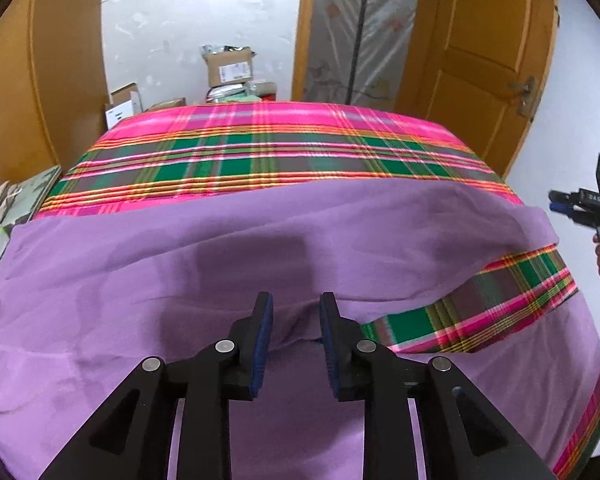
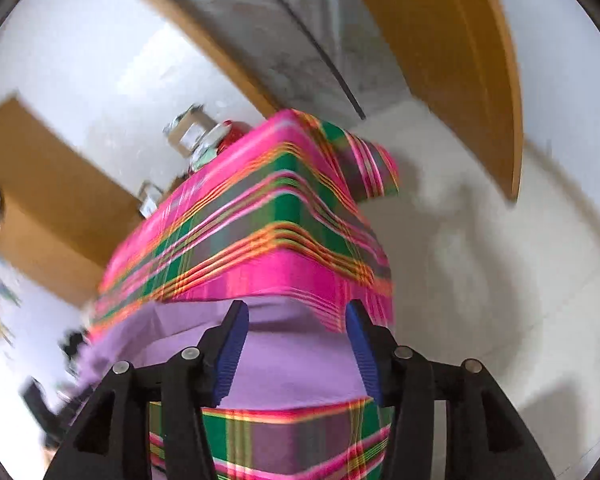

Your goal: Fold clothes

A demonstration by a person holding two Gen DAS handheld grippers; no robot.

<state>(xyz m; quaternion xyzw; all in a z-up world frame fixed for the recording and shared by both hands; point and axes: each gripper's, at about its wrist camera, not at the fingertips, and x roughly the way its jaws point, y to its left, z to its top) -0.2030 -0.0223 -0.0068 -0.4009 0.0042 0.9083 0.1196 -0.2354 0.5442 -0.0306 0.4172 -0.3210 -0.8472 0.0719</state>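
**Both grippers free of the cloth**

Left gripper [image 1: 296, 332] stands narrowly parted over a pinched ridge; right gripper [image 2: 296, 354] gapes wide, empty. The purple garment [image 1: 180, 264] lies spread on the plaid-covered table [image 1: 260, 148]. Risk: grabbing the plaid cover too.

A garment [image 1: 180, 264] lies spread over the near part of the table [image 1: 260, 152], on top of the tablecloth [image 1: 480, 312]. The left hand-held gripper [image 1: 296, 312] hangs over the garment's near middle. The right hand-held gripper [image 1: 592, 204] stands off the table's right edge. Behind the table, cardboard boxes [image 1: 228, 66] are stacked against the wall, with a door [image 1: 480, 40] to their right.
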